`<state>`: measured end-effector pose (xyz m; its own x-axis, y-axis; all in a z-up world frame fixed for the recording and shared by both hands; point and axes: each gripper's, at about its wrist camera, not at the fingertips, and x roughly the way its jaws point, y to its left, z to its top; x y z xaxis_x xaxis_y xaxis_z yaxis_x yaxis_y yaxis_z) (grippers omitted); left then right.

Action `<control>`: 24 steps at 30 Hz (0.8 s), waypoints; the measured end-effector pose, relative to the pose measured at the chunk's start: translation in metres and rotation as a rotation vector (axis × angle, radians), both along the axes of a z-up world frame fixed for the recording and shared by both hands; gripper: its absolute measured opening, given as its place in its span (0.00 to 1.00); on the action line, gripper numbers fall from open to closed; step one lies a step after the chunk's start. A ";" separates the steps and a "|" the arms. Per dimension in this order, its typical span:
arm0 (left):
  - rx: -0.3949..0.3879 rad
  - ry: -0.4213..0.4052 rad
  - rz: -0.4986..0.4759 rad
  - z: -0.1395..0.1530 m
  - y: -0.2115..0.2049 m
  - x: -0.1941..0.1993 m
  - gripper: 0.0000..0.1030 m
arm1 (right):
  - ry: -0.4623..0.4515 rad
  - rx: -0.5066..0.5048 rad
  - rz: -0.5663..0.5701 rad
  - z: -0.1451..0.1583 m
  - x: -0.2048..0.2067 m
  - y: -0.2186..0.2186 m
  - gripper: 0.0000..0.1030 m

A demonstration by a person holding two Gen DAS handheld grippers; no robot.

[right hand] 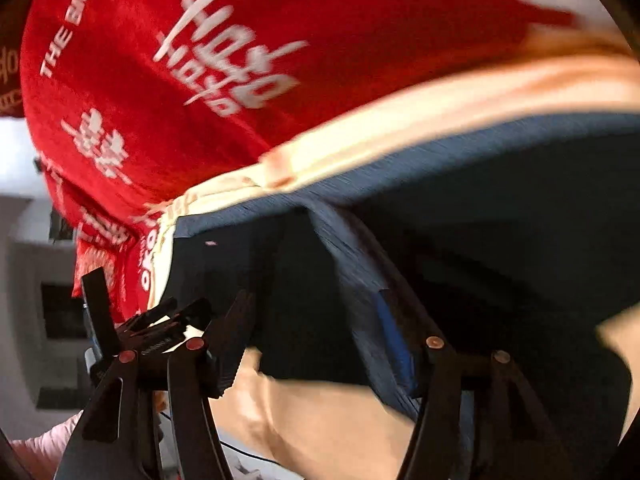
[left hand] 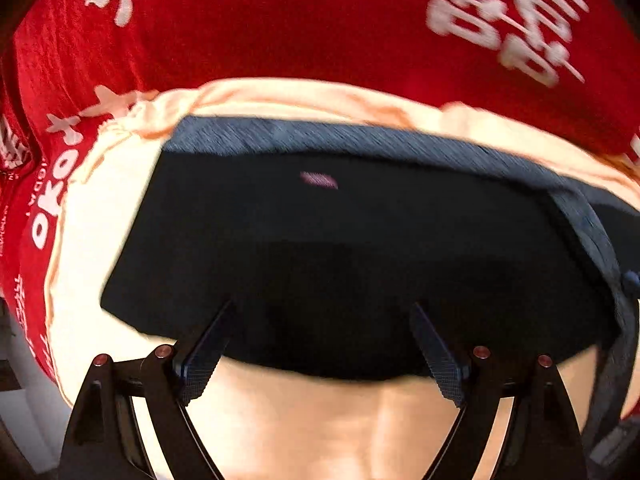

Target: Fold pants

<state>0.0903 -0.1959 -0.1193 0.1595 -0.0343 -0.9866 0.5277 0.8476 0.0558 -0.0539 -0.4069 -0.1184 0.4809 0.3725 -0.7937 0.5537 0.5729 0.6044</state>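
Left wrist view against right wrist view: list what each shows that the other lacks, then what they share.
Only the left wrist view shows the left gripper open from behind, and white "OKO" lettering. Only the right wrist view shows the right gripper open, the left gripper from the side, "THE BIG" print and a pale room wall. Both show the dark navy pants, cream cloth and red printed cloth.

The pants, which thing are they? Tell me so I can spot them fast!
Find the big red cloth with white writing, then the pale peach sheet lying on it. The pants are the flat, very dark navy shape on that sheet, with a lighter blue-grey band along the far edge.
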 end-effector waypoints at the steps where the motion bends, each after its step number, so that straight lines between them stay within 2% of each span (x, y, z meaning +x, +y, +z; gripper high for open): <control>1: -0.001 0.011 -0.013 0.001 -0.002 -0.007 0.87 | 0.014 -0.011 -0.037 0.002 -0.019 -0.002 0.63; 4: -0.003 0.034 -0.080 0.003 -0.013 -0.036 0.87 | 0.059 -0.034 -0.135 0.007 -0.078 -0.012 0.63; 7: -0.029 0.045 -0.166 0.009 -0.027 -0.064 0.87 | 0.130 -0.047 -0.229 0.004 -0.130 -0.004 0.63; 10: -0.058 0.044 -0.239 0.011 -0.039 -0.083 0.87 | 0.210 -0.075 -0.327 0.003 -0.199 0.007 0.63; 11: -0.066 0.037 -0.267 0.008 -0.038 -0.080 0.87 | 0.229 -0.079 -0.351 0.002 -0.216 0.010 0.63; 15: -0.099 0.019 -0.350 0.019 -0.049 -0.108 0.87 | 0.302 -0.076 -0.435 -0.017 -0.281 0.036 0.63; 18: -0.125 0.004 -0.393 0.030 -0.052 -0.126 0.87 | 0.328 -0.080 -0.463 -0.030 -0.311 0.050 0.63; 20: -0.145 0.022 -0.408 0.034 -0.054 -0.138 0.87 | 0.324 -0.059 -0.478 -0.038 -0.322 0.055 0.63; 24: -0.193 0.072 -0.433 0.038 -0.066 -0.174 0.87 | 0.285 -0.043 -0.470 -0.044 -0.320 0.060 0.63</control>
<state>-0.0838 -0.2621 -0.0810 0.0210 -0.2662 -0.9637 0.8313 0.5401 -0.1311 -0.3739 -0.3471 -0.1621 0.3513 0.1337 -0.9267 0.8942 0.2454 0.3744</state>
